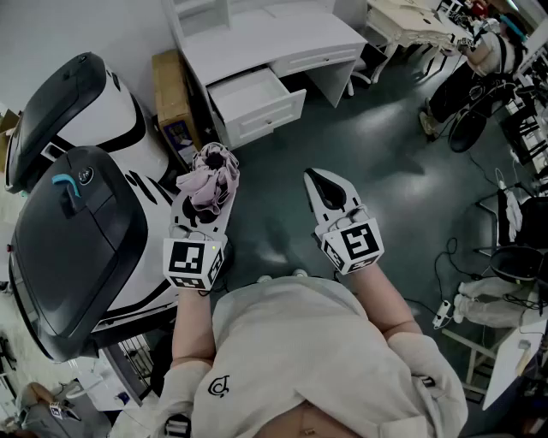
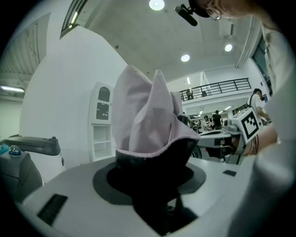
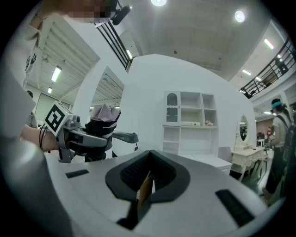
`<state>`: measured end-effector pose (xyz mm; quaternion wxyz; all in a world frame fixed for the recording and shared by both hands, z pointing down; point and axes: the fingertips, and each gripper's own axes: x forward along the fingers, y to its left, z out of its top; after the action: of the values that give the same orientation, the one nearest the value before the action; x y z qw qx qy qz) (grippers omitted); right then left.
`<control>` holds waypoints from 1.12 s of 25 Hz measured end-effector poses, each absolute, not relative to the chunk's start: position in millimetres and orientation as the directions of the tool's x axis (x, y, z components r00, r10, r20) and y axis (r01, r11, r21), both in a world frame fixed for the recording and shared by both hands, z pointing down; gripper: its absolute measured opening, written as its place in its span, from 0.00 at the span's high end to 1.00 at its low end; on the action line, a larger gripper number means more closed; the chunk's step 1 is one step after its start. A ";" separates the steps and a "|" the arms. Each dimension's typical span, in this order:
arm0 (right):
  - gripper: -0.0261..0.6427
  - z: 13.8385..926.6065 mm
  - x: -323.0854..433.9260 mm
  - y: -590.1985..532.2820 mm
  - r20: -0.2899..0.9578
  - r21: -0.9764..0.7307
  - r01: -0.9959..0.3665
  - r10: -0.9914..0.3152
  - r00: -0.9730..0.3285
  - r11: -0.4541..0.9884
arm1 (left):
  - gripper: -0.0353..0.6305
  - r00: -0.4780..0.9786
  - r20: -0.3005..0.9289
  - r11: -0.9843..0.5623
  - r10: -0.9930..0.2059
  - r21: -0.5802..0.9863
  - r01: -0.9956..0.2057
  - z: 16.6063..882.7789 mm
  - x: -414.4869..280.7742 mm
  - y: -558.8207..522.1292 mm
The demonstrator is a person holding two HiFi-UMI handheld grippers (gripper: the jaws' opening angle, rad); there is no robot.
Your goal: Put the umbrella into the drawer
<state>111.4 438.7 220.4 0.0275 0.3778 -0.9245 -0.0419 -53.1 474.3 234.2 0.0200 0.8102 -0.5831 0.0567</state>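
Note:
A folded umbrella (image 1: 214,175) of pale pink and black cloth stands bunched between the jaws of my left gripper (image 1: 208,190), which is shut on it. In the left gripper view the umbrella (image 2: 148,115) fills the middle and hides what lies ahead. My right gripper (image 1: 330,192) hangs beside it, to the right, shut with nothing in it; its dark pads (image 3: 152,173) meet. The white drawer (image 1: 257,101) stands pulled out of the white desk (image 1: 265,38), ahead of both grippers across a stretch of floor. From the right gripper view the umbrella (image 3: 104,118) shows at the left.
Two large white-and-black machine bodies (image 1: 77,214) crowd the left side, close to my left gripper. A brown cardboard box (image 1: 171,94) leans beside the desk. Chairs, cables and another desk (image 1: 411,21) stand to the right. Dark floor (image 1: 377,145) lies between me and the drawer.

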 end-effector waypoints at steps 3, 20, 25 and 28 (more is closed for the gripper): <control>0.95 223.7 106.1 439.0 0.023 0.093 -0.701 -0.705 -0.708 0.707 | 0.61 0.318 0.099 -0.320 -0.943 -0.010 -0.947 232.1 -60.3 474.8; 0.95 231.6 78.9 437.8 0.023 0.065 -0.740 -0.742 -0.670 0.670 | 0.61 0.324 0.102 -0.324 -0.940 0.017 -0.946 244.4 -97.2 476.0; 0.95 251.0 77.1 416.4 0.060 0.042 -0.728 -0.729 -0.682 0.684 | 0.61 0.300 0.128 -0.299 -0.945 0.030 -0.954 258.5 -101.7 458.3; 0.95 262.5 76.7 388.2 0.065 0.023 -0.712 -0.711 -0.700 0.702 | 0.61 0.274 0.150 -0.273 -0.950 0.025 -0.962 269.6 -99.7 436.7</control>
<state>76.7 388.2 262.5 0.0347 0.3859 -0.9219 0.0019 -99.7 436.7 269.6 0.0551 0.7961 -0.6004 0.0524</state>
